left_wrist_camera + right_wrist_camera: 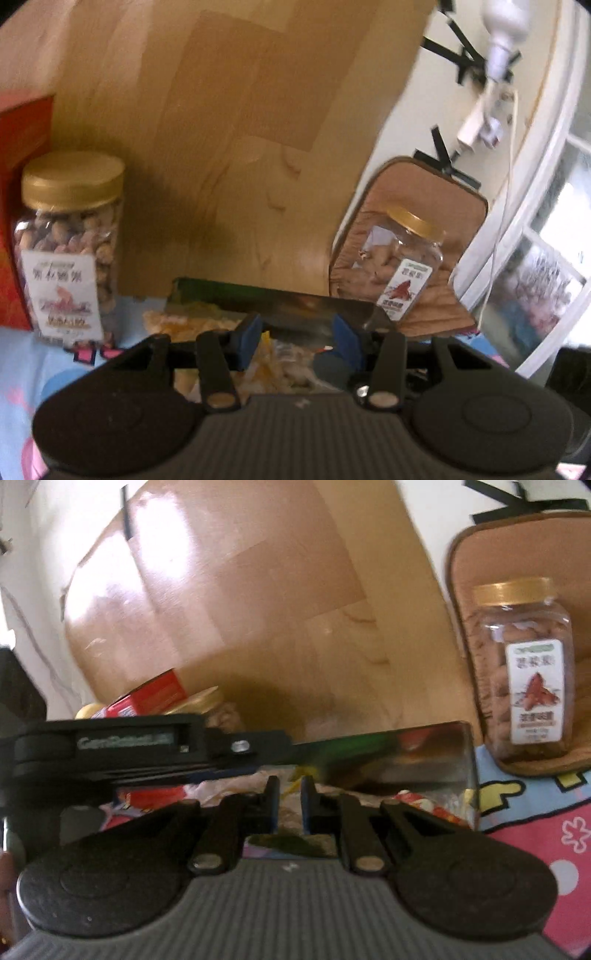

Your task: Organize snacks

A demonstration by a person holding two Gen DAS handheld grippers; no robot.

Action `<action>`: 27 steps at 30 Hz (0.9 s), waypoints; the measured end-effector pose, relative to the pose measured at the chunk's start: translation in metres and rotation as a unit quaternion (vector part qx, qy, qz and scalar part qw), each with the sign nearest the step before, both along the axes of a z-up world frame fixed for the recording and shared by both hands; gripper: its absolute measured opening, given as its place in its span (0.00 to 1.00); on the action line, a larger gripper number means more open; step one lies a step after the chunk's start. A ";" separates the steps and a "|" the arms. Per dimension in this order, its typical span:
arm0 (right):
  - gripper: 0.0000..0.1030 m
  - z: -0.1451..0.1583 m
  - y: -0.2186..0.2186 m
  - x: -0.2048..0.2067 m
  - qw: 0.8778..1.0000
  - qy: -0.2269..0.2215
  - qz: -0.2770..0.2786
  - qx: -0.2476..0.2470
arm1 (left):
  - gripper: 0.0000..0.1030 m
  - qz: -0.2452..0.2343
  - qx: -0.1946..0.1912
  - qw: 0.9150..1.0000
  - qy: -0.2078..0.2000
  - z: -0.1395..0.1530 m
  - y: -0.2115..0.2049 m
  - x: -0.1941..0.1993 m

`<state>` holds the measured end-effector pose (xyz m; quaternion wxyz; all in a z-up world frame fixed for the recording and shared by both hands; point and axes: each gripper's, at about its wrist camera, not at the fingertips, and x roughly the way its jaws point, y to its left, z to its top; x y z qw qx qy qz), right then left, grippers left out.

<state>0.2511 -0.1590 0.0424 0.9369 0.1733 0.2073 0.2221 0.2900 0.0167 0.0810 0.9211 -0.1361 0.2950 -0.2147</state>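
Glossy, crinkly plastic makes this risky: both grippers seem to share one shiny snack bag (388,760), the left gripper (295,334) pinching its top edge, the right gripper (290,799) nearly closed on film lower down, I think. Uneven pulls could tear or drop it. A clear, gold-lidded nut jar (68,247) stands at the cartoon-print cloth's (535,834) back edge; a squarer gold-lidded jar (528,664) sits on a brown quilted cushion (476,590).

Left gripper (298,332): black linkage arms, silver pivot rivets, blue finger pads (248,341), grey ribbed housing. Right gripper (290,801): same black arms, rivets and ribbed housing; dark finger pads (272,801).
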 end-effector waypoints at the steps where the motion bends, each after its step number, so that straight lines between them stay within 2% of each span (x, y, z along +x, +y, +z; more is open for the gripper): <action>1: 0.17 0.001 -0.004 -0.003 1.000 -0.004 -0.002 0.008 | 0.42 0.003 -0.007 1.000 -0.001 0.000 0.006 -0.003; 4: 0.17 0.004 -0.013 -0.019 0.999 -0.031 -0.019 0.006 | 0.43 0.014 -0.021 1.000 -0.013 0.005 0.024 -0.017; 9: 0.17 0.012 -0.012 -0.052 0.997 -0.071 -0.011 -0.004 | 0.43 0.021 -0.037 0.999 -0.020 0.008 0.044 -0.054; 12: 0.17 0.008 -0.004 -0.076 0.997 -0.078 -0.004 -0.017 | 0.43 0.022 -0.006 0.999 -0.028 0.002 0.045 -0.083; 15: 0.18 -0.001 0.004 -0.102 0.996 -0.076 -0.021 -0.040 | 0.45 0.028 0.038 0.998 -0.034 -0.008 0.043 -0.114; 18: 0.20 -0.007 0.013 -0.121 0.995 -0.077 -0.024 -0.066 | 0.45 0.038 0.052 0.997 -0.033 -0.013 0.050 -0.132; 22: 0.21 0.019 0.037 -0.113 0.990 -0.103 0.007 -0.098 | 0.45 0.074 0.026 0.997 -0.014 -0.010 0.073 -0.140; 25: 0.21 0.044 0.057 -0.073 0.992 -0.075 0.057 -0.080 | 0.47 0.099 0.007 0.995 -0.023 -0.004 0.092 -0.156; 27: 0.21 0.054 0.071 -0.041 0.993 -0.035 0.081 -0.077 | 0.49 0.112 0.000 0.993 -0.022 -0.003 0.102 -0.165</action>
